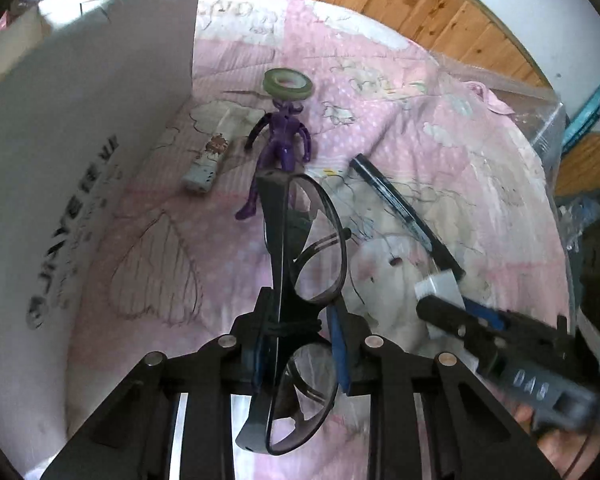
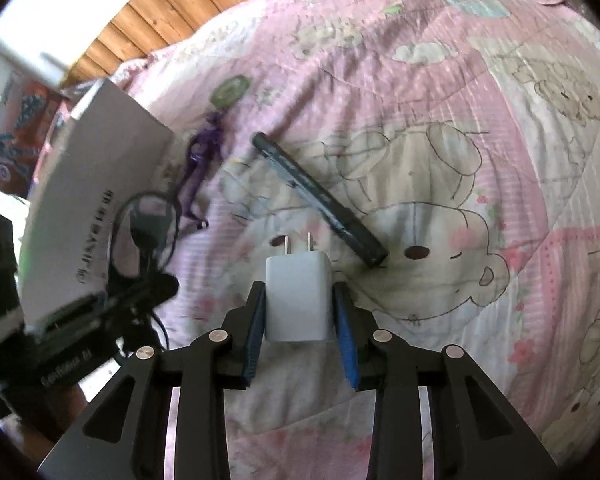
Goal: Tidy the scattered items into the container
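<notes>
Honestly, the left gripper [image 1: 300,344] only pinches the glasses [image 1: 296,280] at the thin bridge, so they could twist or slip on the way to the white box [image 1: 80,152]. Right gripper [image 2: 300,320] clamps the charger [image 2: 298,296] squarely; beyond them, pen [image 2: 320,196], purple figure [image 1: 282,140] and tape roll [image 1: 288,85] lie on the bed [image 2: 460,80].

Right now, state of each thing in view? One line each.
left hand-held gripper: shut on glasses
glasses: folded, held on edge, off the quilt
right hand-held gripper: shut on charger
charger: held, prongs forward
pen: lying on quilt
purple figure: lying on quilt
tape roll: flat on quilt
small tube: lying on quilt
white box: beside the items, interior not visible
</notes>
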Action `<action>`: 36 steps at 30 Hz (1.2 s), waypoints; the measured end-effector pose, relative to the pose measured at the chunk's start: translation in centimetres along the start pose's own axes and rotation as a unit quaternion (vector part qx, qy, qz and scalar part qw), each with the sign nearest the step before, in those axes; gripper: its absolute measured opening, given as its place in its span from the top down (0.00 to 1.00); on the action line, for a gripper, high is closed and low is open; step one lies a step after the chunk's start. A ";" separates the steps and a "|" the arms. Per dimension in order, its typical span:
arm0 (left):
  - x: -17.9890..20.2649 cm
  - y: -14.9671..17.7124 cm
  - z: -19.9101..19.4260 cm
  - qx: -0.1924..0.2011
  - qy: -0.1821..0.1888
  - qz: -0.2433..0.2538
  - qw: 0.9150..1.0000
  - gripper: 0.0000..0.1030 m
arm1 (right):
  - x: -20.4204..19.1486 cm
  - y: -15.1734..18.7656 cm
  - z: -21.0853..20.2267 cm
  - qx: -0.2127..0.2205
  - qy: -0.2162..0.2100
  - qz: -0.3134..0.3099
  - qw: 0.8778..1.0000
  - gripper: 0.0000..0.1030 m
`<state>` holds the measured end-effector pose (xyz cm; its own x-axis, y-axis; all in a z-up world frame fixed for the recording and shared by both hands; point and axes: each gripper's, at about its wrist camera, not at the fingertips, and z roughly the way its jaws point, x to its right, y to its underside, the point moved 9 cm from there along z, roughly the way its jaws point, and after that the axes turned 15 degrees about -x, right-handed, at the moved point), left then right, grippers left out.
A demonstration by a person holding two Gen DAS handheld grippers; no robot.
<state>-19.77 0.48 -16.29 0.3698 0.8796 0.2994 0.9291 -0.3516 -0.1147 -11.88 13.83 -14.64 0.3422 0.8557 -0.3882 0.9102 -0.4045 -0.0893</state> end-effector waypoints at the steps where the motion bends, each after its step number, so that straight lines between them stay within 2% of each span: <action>1: 0.0 0.4 -0.5 0.001 -0.001 0.000 1.000 0.73 | -0.3 0.1 -0.3 0.001 -0.007 -0.001 1.000 0.67; 10: 0.0 3.2 -3.6 0.013 -0.023 -0.005 1.000 0.73 | -2.7 2.3 -0.8 -0.011 -0.049 -0.017 0.999 0.67; 19: 0.4 5.9 -6.5 0.031 -0.051 -0.003 0.998 0.73 | -5.0 4.2 -1.7 -0.006 -0.042 -0.053 0.998 0.66; 28: 1.5 8.4 -9.7 0.066 -0.103 0.014 0.992 0.73 | -7.0 6.3 -2.6 0.004 -0.041 -0.087 0.995 0.66; 36: 1.9 10.5 -12.4 0.095 -0.112 0.014 0.989 0.73 | -8.9 8.2 -2.6 0.004 -0.032 -0.119 0.992 0.66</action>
<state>-9.38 -5.57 -5.18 0.3667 0.9271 0.0778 0.8947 -0.3285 -0.3027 -6.82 3.79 -9.51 0.1015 0.9054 -0.4122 0.9618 -0.1953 -0.1920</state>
